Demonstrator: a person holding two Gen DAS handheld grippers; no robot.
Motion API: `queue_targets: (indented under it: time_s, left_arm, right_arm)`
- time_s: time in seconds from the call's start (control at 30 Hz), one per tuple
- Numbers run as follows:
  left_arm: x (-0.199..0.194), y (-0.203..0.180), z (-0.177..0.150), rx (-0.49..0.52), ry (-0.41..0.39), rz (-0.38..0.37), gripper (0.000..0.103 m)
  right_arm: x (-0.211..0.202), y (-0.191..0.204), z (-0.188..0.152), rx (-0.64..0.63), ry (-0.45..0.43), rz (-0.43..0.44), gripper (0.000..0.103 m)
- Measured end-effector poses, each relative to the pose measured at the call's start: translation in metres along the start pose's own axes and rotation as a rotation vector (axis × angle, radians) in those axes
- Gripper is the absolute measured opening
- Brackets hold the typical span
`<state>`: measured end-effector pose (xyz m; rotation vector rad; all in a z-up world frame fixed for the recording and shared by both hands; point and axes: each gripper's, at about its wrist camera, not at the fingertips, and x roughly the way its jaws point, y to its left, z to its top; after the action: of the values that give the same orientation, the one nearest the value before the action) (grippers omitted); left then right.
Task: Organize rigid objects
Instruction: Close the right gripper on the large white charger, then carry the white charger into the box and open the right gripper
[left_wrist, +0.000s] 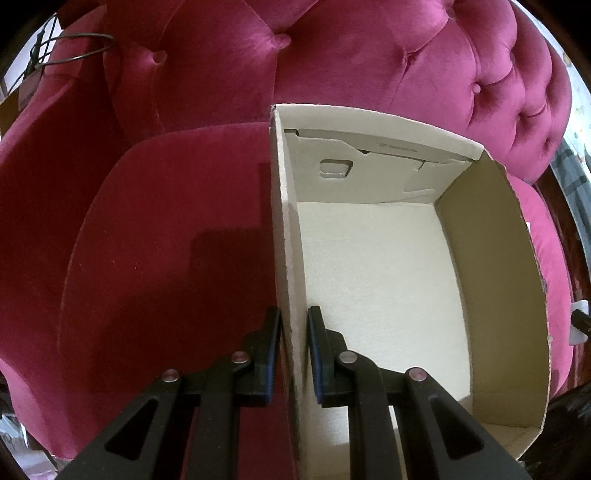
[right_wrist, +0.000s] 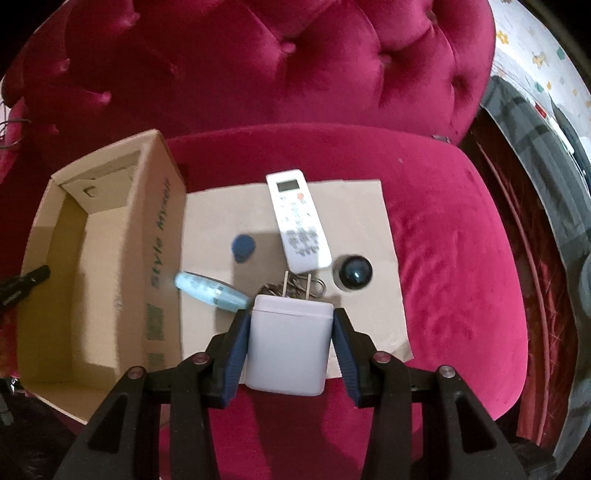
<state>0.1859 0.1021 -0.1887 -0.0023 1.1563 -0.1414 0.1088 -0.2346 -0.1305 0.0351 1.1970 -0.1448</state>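
My left gripper (left_wrist: 294, 310) is shut on the left wall of an open cardboard box (left_wrist: 286, 221); one finger is outside the wall and one inside. The box's pale floor is bare. My right gripper (right_wrist: 290, 314) is shut on a white plug adapter (right_wrist: 288, 350), prongs pointing away, held above a flat cardboard sheet (right_wrist: 354, 206). On that sheet lie a white remote (right_wrist: 297, 221), a blue cap (right_wrist: 242, 247), a light-blue tube (right_wrist: 210, 291), a dark ball (right_wrist: 354, 275) and metal clips (right_wrist: 316, 286). The same box (right_wrist: 159, 229) stands left of the sheet.
Everything rests on the seat of a magenta tufted velvet armchair (right_wrist: 461, 258), whose backrest (left_wrist: 332, 55) rises behind the box. A wire hanger (left_wrist: 74, 48) sits at the upper left. Beyond the chair's right side is a dark floor with patterned fabric (right_wrist: 535, 55).
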Motion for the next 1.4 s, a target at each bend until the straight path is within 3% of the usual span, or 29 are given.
queue_targets:
  time_s: [0.7,1.4]
  left_arm:
    - [-0.003,0.002,-0.003,-0.013,-0.006,-0.014,0.016]
    - [-0.002,0.004,-0.003,-0.016,-0.006,-0.029,0.016]
  right_arm:
    - [-0.028,0.103,0.026,-0.172,-0.059,0.13,0.047]
    - [0.024,0.189,0.03,-0.249,0.003,0.244,0.047]
